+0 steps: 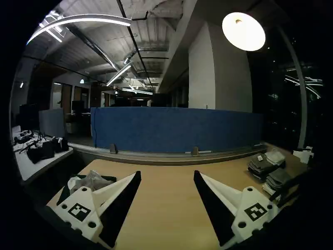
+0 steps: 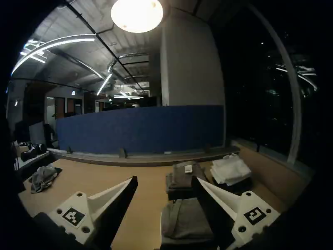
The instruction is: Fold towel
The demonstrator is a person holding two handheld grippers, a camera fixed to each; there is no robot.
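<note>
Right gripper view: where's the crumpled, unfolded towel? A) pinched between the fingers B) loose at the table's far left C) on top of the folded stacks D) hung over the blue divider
B: the crumpled towel lies loose at the left end of the table, apart from the folded stacks on the right, and the right gripper is open and empty.

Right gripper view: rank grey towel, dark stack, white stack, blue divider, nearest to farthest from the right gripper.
1. Grey towel, low, beside the right gripper.
2. Dark stack, just behind the towel; white stack, to its right. These two are too close to call.
3. Blue divider, across the back.
</note>
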